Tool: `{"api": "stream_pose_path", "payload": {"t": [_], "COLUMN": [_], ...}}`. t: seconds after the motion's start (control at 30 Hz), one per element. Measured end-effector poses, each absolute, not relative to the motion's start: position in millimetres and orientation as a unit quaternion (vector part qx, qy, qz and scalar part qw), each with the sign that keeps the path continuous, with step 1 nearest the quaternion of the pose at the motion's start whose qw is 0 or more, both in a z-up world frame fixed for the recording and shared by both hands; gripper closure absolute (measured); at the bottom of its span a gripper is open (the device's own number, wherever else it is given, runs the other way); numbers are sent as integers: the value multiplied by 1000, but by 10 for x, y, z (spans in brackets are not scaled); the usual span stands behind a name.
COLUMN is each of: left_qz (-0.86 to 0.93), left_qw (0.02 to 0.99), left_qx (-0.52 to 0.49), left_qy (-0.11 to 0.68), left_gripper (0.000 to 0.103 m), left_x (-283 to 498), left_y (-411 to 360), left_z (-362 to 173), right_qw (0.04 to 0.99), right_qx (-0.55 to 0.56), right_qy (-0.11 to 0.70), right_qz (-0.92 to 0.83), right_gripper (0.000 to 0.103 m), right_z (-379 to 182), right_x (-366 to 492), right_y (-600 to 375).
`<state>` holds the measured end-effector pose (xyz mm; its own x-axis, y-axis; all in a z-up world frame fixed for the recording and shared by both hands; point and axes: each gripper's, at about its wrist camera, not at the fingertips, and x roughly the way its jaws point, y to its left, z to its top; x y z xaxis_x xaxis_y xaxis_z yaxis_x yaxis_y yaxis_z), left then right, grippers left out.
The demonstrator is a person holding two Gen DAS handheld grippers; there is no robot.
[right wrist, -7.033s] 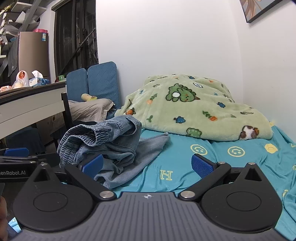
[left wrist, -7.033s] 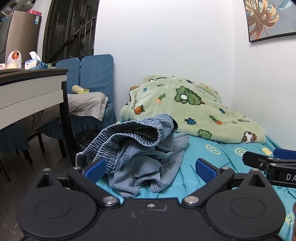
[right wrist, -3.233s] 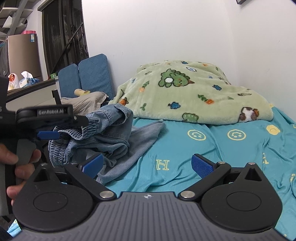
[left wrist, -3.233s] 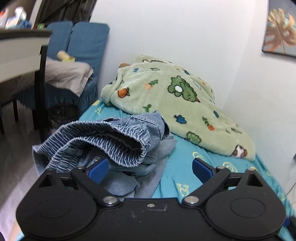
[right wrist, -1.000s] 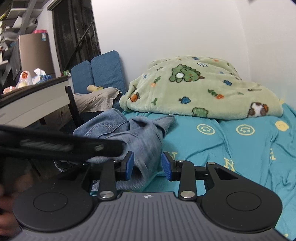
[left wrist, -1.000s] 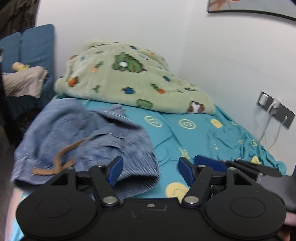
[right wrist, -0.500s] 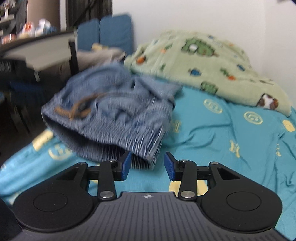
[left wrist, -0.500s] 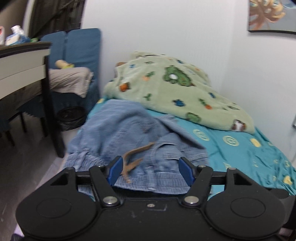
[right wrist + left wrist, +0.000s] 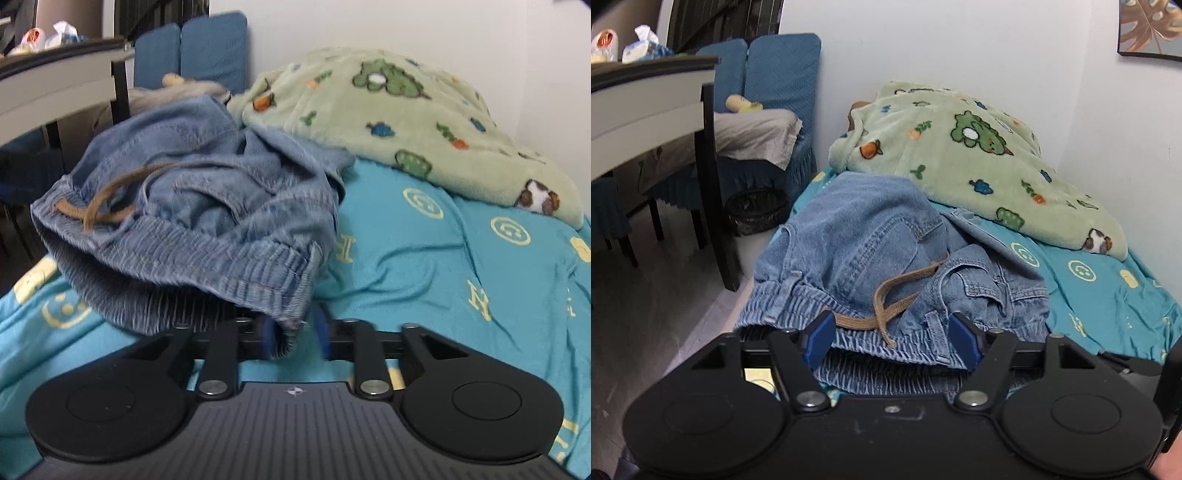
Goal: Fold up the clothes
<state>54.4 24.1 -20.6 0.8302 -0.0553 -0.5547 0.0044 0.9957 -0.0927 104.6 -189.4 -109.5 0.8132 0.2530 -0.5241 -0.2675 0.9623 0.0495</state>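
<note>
1. Your right gripper (image 9: 293,338) sat nearest, its blue pads narrowed to a small gap with the right corner of the elastic waistband of the crumpled light-blue denim trousers (image 9: 192,192) pinched between them. The frame was blurred, so you could not be sure how firm that pinch was; I judged it shallow, and a quick pull could have let the corner slip out.
2. Your left gripper (image 9: 892,339) stood about half open, its pads either side of the gathered waistband and the brown drawstring (image 9: 886,302), with cloth lying between them but not clamped. Closing there, you risked catching the drawstring alone and dragging it through.
3. The trousers lay heaped on the near left part of the teal smiley-print bedsheet (image 9: 461,258), close to the bed's left edge; uneven lifting could have sent them over it.
4. Farther back, a trouser leg touched the green cartoon-print fleece blanket (image 9: 979,155), which could have snagged.
</note>
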Motion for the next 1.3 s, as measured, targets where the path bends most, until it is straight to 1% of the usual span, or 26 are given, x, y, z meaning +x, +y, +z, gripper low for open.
{"api": "stream_pose_path", "payload": {"t": [0.1,0.27,0.53,0.97,1.17,1.3], "left_qz": [-4,24,11,-6,24,37], "left_qw": [959,963,946,914,913,908], "left_qx": [-26,14,92,183,160,162], "left_qy": [281,269,309,363,375,384], "left_gripper": [33,30,30,30,30,31], "left_x": [500,463,511,553,688,749], "left_y": [232,175,-61,-316,-216,-199], "left_z": [-209,-232,-491,-907,-965,-1002], "right_qw": [961,970,969,967,967,967], "right_qx": [34,83,163,207,212,219], "right_qy": [239,192,171,131,129,115], "right_qz": [133,121,76,66,62,60], "right_gripper": [96,97,98,98,98,98], "right_z": [-955,-627,-475,-286,-283,-232], "right_x": [1035,981,1063,1034,1008,964], "right_y": [-1972,-2140,-2568,-2838,-2877,-2914]}}
